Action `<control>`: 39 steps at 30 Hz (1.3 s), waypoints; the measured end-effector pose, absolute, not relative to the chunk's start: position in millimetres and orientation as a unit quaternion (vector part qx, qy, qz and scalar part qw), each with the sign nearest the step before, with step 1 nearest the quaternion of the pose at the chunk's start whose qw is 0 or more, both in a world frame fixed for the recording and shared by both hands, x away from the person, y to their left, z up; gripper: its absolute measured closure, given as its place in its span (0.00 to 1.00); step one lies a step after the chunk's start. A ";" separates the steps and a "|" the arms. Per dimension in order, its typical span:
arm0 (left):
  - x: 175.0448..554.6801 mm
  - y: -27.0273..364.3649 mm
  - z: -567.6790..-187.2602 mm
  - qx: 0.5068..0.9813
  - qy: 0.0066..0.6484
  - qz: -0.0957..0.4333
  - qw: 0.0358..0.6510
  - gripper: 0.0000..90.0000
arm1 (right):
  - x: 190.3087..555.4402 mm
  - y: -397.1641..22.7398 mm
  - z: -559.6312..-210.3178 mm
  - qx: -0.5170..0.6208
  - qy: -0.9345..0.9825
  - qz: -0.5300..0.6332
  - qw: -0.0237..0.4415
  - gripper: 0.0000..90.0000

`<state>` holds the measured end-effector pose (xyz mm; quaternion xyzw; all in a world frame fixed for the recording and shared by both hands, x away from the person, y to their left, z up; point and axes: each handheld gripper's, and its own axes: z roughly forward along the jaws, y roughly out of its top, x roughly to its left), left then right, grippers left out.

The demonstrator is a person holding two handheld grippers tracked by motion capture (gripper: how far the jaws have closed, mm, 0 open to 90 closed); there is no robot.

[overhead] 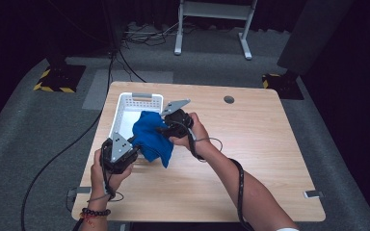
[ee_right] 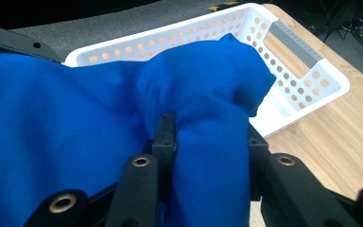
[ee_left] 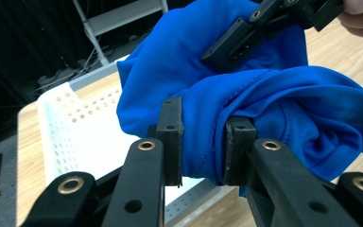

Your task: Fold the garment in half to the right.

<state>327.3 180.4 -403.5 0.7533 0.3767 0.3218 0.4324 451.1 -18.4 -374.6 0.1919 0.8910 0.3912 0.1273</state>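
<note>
A bunched blue cloth (overhead: 151, 137) hangs between both grippers over the right edge of a white perforated basket (overhead: 123, 109). My left gripper (overhead: 134, 150) grips its near end; in the left gripper view the black jaws pinch a fold of the blue cloth (ee_left: 264, 109), with the left gripper (ee_left: 203, 146) shut on it. My right gripper (overhead: 163, 126) holds the far side; in the right gripper view a thick roll of the blue cloth (ee_right: 203, 123) fills the gap between the jaws of the right gripper (ee_right: 210, 142). The white basket (ee_right: 312, 75) lies behind the cloth.
The basket (ee_left: 66, 137) stands on the left part of a light wooden table (overhead: 250, 144), which has a round grommet hole (overhead: 229, 99) at the back. A white metal stand (overhead: 212, 19) and black cables lie on the grey floor beyond.
</note>
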 end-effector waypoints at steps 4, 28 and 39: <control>328.8 181.6 -404.4 0.753 0.381 0.323 0.429 0.82 | 453.2 -14.7 -372.9 0.190 0.891 0.390 0.133 0.76; 331.2 188.1 -405.2 0.741 0.396 0.340 0.422 0.82 | 463.0 5.0 -372.5 0.189 0.890 0.392 0.134 0.76; 331.5 189.0 -406.5 0.740 0.399 0.341 0.421 0.82 | 465.8 10.6 -372.2 0.191 0.891 0.389 0.136 0.76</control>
